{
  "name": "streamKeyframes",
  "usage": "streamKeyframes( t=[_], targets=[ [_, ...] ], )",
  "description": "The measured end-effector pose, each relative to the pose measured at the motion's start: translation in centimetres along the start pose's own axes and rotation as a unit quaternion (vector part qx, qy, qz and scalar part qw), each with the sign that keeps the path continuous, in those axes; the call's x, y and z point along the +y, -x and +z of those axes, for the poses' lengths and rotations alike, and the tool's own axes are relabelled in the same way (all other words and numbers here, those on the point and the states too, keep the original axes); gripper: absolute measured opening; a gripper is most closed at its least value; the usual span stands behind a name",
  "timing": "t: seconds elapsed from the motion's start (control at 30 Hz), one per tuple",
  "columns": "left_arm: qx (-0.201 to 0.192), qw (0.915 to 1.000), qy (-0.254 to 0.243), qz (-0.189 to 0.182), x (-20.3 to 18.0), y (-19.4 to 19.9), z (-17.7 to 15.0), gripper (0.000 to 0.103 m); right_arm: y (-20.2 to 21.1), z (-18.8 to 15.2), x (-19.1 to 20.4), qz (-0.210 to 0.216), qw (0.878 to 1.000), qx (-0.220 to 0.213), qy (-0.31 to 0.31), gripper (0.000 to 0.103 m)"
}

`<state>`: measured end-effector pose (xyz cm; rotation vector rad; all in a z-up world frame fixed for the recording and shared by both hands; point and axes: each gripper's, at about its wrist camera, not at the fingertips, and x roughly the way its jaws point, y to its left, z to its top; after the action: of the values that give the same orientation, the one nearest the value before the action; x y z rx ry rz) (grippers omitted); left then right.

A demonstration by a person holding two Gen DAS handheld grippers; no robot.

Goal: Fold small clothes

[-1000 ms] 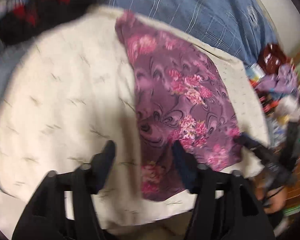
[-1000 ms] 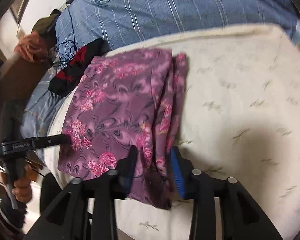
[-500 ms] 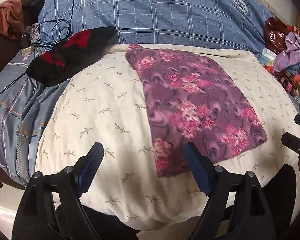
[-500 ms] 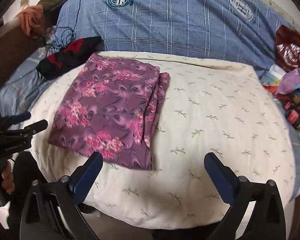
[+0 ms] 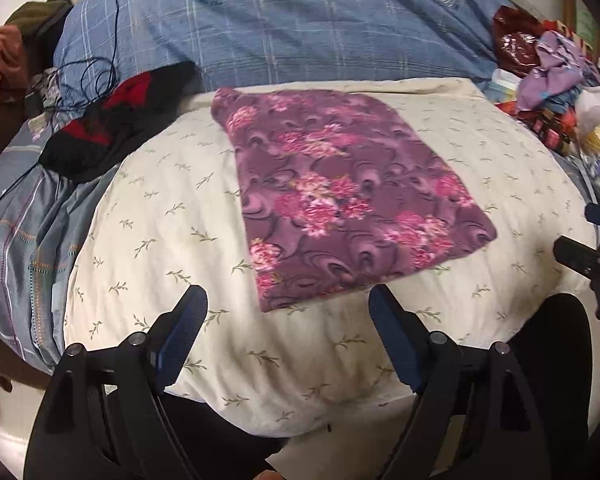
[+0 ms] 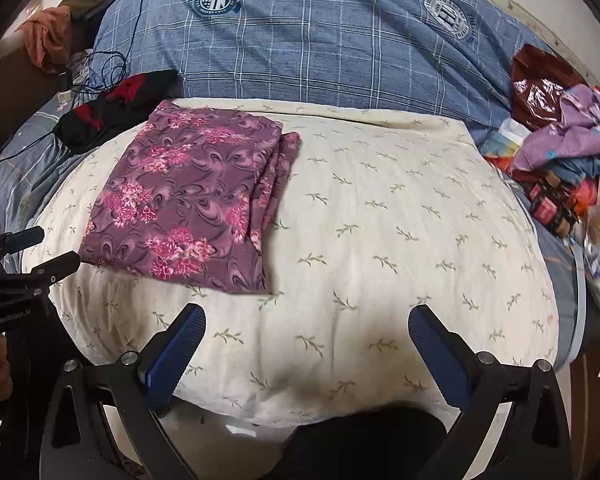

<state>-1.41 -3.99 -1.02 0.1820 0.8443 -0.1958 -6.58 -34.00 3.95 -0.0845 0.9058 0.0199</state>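
Now the folded purple floral cloth (image 5: 340,200) lies flat on the cream pillow (image 5: 160,220) on the bed. Both the left tool (image 5: 288,320) and right tool (image 6: 306,332) are wide open, empty, clear of it.

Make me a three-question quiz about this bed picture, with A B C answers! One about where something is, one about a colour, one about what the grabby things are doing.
1. Where does the folded flowery cloth lie?
A. on the cream pillow
B. on the floor
C. inside a box

2. What colour is the plaid blanket behind the pillow?
A. green
B. blue
C. yellow

3. What is the right tool doing?
A. squeezing the cloth
B. holding a cup
C. open, holding nothing

Answers: 1 A, the cloth rests flat on the pillow's left part. 2 B, its checks are blue. 3 C, its two fingers stand wide apart over bare pillow.
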Motion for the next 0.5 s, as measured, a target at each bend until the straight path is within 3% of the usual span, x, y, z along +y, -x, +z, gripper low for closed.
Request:
streamKeyframes(
  t=[0.2, 0.5],
  targets=[
    [0.012, 0.9983, 0.005, -0.056, -1.3, 0.6, -0.8, 0.083, 0.1, -0.3, -0.2, -0.001, 1.000, 0.003, -0.012, 0.102],
    [0.017, 0.9978, -0.009, -0.064, -3.0, 0.7, -1.1, 0.083, 0.6, -0.2, -0.7, -0.011, 1.000, -0.004, -0.014, 0.102]
  ],
)
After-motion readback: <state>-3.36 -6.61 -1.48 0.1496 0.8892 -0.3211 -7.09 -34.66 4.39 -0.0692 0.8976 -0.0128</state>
